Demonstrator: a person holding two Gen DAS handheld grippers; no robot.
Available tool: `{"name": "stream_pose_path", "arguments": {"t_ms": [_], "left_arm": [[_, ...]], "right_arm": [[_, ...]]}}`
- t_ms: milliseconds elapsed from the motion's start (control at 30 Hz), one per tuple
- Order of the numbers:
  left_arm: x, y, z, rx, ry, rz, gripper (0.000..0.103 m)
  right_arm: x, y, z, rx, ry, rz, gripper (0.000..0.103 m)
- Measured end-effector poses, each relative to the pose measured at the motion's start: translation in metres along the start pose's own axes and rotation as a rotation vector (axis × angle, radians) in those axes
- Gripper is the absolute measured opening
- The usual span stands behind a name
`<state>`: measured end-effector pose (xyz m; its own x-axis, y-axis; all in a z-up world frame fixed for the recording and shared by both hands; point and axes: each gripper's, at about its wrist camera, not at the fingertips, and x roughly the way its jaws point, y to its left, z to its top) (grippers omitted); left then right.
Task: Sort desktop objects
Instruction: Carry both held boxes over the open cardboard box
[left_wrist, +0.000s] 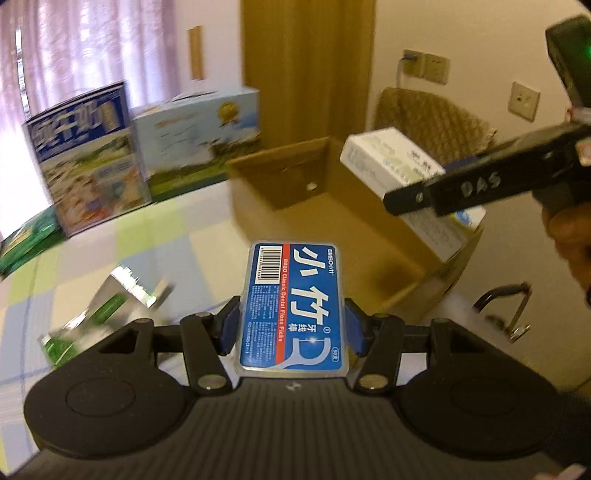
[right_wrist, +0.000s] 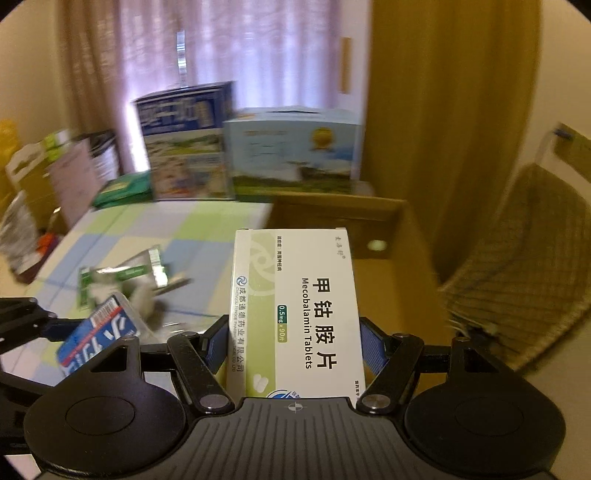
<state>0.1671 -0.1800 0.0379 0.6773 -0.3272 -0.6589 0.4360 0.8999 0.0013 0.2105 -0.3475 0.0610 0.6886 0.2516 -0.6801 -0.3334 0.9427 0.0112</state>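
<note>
My left gripper (left_wrist: 291, 325) is shut on a blue dental floss pick case (left_wrist: 293, 306), held above the table near the open cardboard box (left_wrist: 369, 236). The same floss case (right_wrist: 98, 339) shows at the lower left of the right wrist view. My right gripper (right_wrist: 293, 347) is shut on a white and green Mecobalamin tablet box (right_wrist: 299, 314), held over the cardboard box (right_wrist: 399, 280). In the left wrist view that tablet box (left_wrist: 391, 162) hangs over the cardboard box, clamped by the right gripper's fingers (left_wrist: 443, 192). A silver and green foil packet (left_wrist: 107, 310) lies on the checked tablecloth.
Two large printed cartons (left_wrist: 88, 162) (left_wrist: 199, 133) stand at the table's far edge, with a green flat pack (right_wrist: 122, 190) beside them. A woven chair (right_wrist: 517, 266) stands right of the cardboard box. Papers and bags (right_wrist: 55, 184) crowd the table's left end. A hand (left_wrist: 569, 243) holds the right gripper.
</note>
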Motion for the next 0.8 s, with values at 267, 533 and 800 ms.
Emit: {"name": "stream_pose_path", "arguments": {"t_ms": [267, 533, 800], "left_arm": [[0.052, -0.029, 0.046, 0.004, -0.014, -0.069, 0.051], [0.102, -0.04, 0.059, 0.08, 0.027, -0.079, 0.051], [0.125, -0.04, 0.053, 0.106, 0.057, -0.078, 0.052]], "right_arm": [[0.018, -0.062, -0.001, 0.123, 0.025, -0.025, 0.068], [0.037, -0.101, -0.007, 0.214, 0.036, -0.027, 0.068], [0.054, -0.104, -0.01, 0.221, 0.053, -0.009, 0.068]]}}
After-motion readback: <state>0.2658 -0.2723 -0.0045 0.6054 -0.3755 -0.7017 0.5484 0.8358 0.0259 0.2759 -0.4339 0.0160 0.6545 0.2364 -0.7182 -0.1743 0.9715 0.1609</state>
